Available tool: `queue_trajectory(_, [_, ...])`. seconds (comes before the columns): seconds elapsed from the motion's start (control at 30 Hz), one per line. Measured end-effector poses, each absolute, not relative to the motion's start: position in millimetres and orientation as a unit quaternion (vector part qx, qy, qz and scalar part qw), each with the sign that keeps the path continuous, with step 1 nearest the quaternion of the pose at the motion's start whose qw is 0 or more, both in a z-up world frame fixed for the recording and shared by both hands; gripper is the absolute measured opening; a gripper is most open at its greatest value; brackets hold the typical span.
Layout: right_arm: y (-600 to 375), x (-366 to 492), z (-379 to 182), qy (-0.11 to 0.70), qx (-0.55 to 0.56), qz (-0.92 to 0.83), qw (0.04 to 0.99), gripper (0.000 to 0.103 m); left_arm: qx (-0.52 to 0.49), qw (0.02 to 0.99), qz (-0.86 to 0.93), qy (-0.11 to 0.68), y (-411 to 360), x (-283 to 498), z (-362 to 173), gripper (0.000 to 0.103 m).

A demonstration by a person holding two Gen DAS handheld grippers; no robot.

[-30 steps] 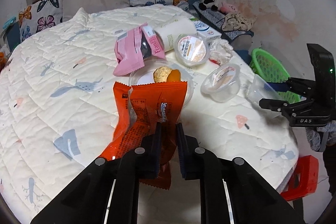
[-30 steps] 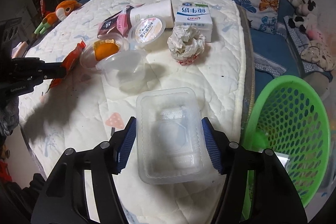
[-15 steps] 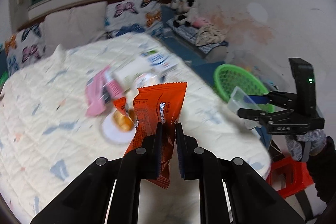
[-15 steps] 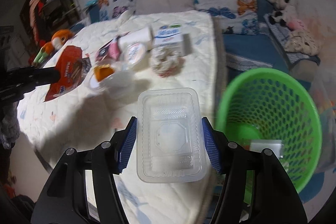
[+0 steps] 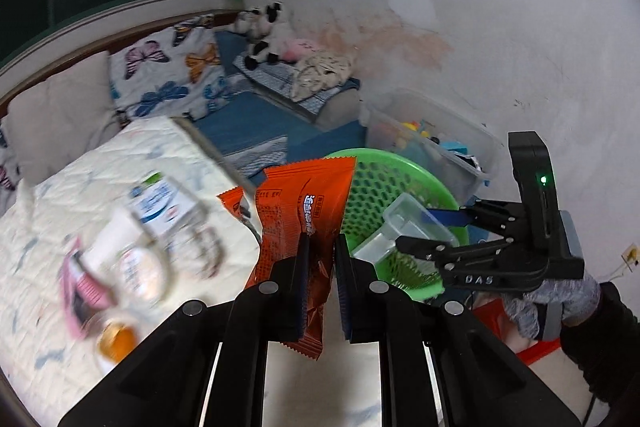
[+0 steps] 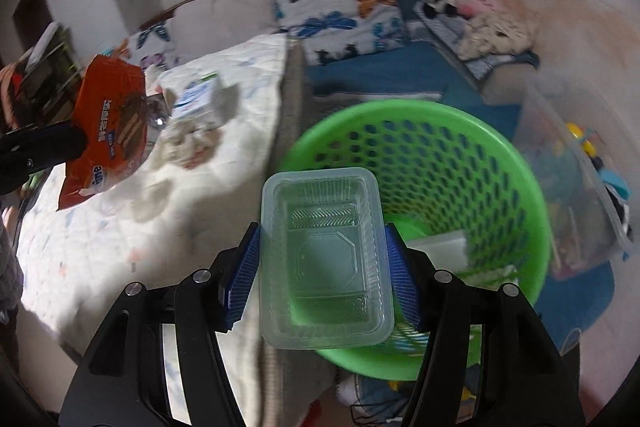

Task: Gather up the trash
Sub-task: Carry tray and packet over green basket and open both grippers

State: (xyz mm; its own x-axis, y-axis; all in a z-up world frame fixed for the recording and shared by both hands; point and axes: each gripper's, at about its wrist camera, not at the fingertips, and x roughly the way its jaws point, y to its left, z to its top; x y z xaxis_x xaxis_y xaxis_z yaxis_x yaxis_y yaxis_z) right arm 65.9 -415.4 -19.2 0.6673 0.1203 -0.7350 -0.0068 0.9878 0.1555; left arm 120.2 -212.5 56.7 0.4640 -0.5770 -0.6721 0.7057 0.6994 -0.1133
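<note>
Clear, thin plastic sits between my right gripper (image 6: pixel 322 267)'s blue pads: the clear tray (image 6: pixel 324 259) is clamped across its short width, low centre in the right wrist view, with its far end over the near rim of the green basket (image 6: pixel 500 155). I judge it very light and springy; the walls would buckle if squeezed harder, and the smooth sides could slip, so a grip on the stiffer rim seems best.

My left gripper (image 5: pixel 320 267) is pinched nearly shut on the orange wrapper (image 5: pixel 308 203), low centre in the left wrist view, holding it near its lower half so the top stands up and the bottom edge hangs below the pads. It looks like crinkly foil film, almost weightless, floppy and slick; I expect it to flutter when let go, so release should happen well over the basket, which shows just behind it.

Further out, upper left in the right wrist view, the bed (image 6: pixel 100 227) carries a blurred milk carton (image 6: pixel 200 99) and crumpled paper (image 6: pixel 188 143).
</note>
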Motion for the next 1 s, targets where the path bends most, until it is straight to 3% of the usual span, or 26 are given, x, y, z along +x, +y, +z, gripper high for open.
queue_trajectory(0.37, [-457,69,-36,0.411,0.102,-0.002,0.906,0.062,0.113,0.822,-0.410,0.380,-291,143,27,0.013])
queue_trajectory(0.83, [-484,62,-41,0.406,0.149,-0.013,0.902,0.065,0.120,0.802,-0.415,0.412,-323,147,-6,0.015])
queue_trajectory(0.9, [-484,61,-40,0.405,0.148,-0.013,0.902,0.065,0.117,0.802,-0.414,0.415,-322,147,-9,0.018])
queue_trajectory(0.97, [-482,61,-39,0.402,0.147,-0.012,0.904,0.065,0.114,0.806,-0.408,0.414,-317,147,-9,0.035])
queue_trajectory(1.0, [-481,59,-37,0.401,0.146,-0.011,0.904,0.065,0.112,0.808,-0.407,0.411,-314,146,-9,0.037])
